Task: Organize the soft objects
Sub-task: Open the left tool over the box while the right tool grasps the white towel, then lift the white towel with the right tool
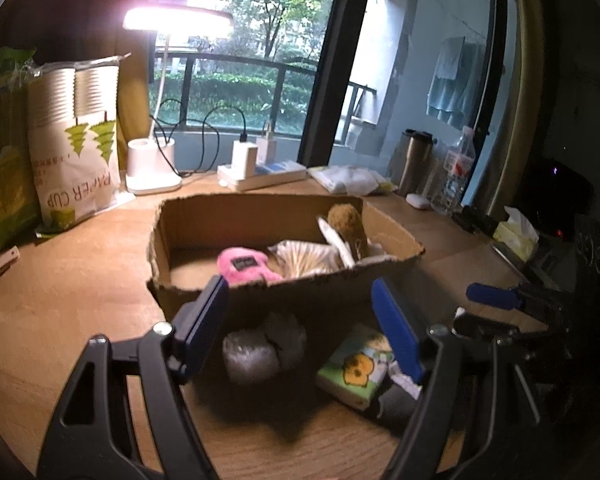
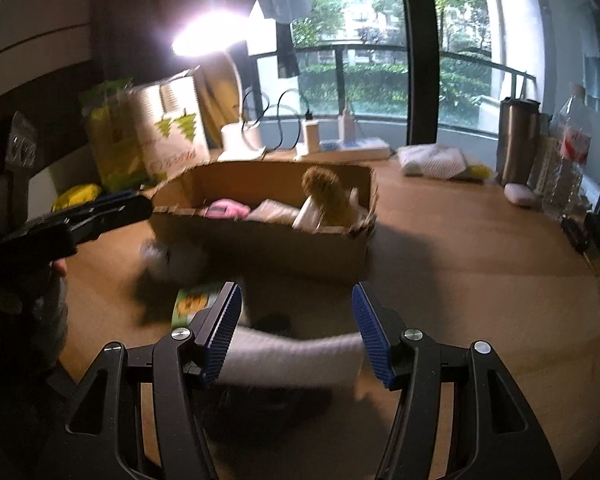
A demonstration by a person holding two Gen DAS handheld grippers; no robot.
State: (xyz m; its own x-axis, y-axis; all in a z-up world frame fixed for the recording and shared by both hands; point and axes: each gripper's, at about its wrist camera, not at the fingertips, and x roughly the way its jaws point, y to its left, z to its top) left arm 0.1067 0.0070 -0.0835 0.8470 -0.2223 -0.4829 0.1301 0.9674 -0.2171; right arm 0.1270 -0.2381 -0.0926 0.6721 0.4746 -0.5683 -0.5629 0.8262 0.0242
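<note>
Left claw [image 1: 300, 320] gapes wide, holding nothing | right claw [image 2: 296, 332] spread, white cloth [image 2: 292, 356] blurred between its pads, grip unclear | box [image 1: 300, 300] on worktop [image 1: 80, 300] holds pink toy [image 1: 246, 266], partly hidden | grey lump [image 1: 252, 356] before box, indistinct | bare worktop right of box.
</note>
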